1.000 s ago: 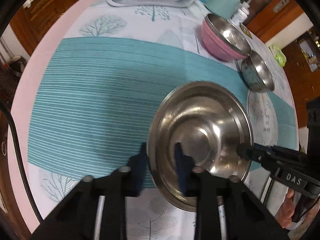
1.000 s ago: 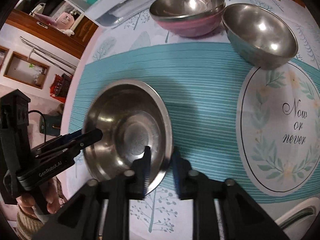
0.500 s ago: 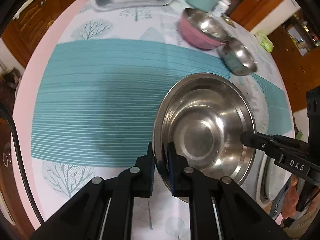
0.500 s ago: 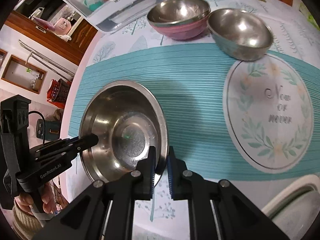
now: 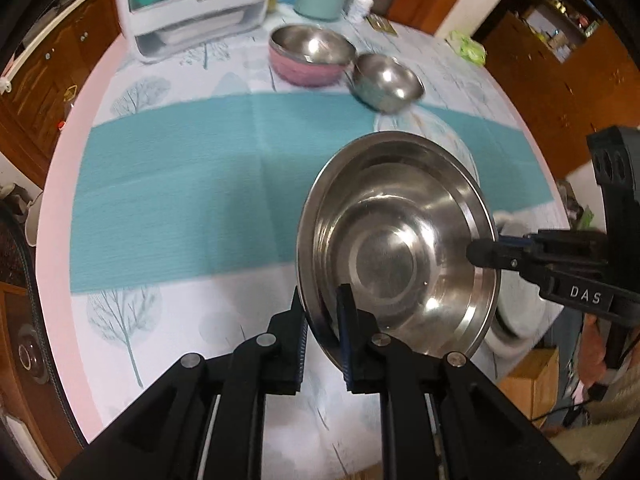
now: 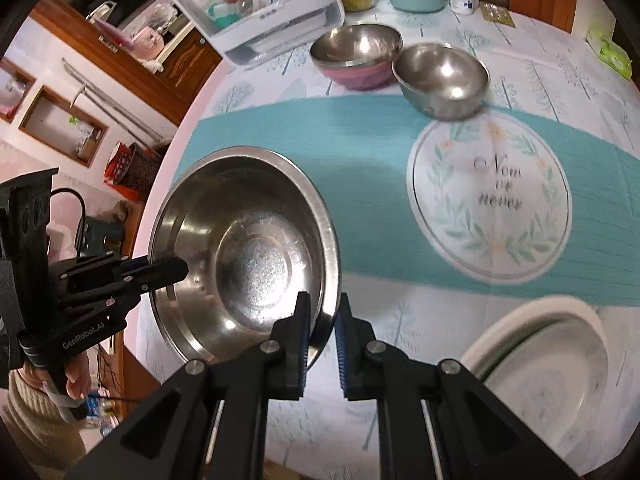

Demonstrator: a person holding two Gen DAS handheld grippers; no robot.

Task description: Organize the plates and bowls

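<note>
Steel bowl (image 5: 396, 248) gripped by both fingers; only right wrist shows white plate (image 6: 548, 364).

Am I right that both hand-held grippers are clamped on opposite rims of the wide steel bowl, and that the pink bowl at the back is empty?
Not quite: the pink bowl has a steel bowl nested inside it, as the right wrist view shows. The rest holds: the left hand-held gripper and right hand-held gripper grip opposite rims of the wide steel bowl.

- "DAS" was printed in white on the right gripper (image 5: 482, 251) body.
- "GenRobot.AI" stood on the left gripper (image 6: 182, 269) body.
- "Now or never" was lettered on the round placemat (image 6: 490, 200).
</note>
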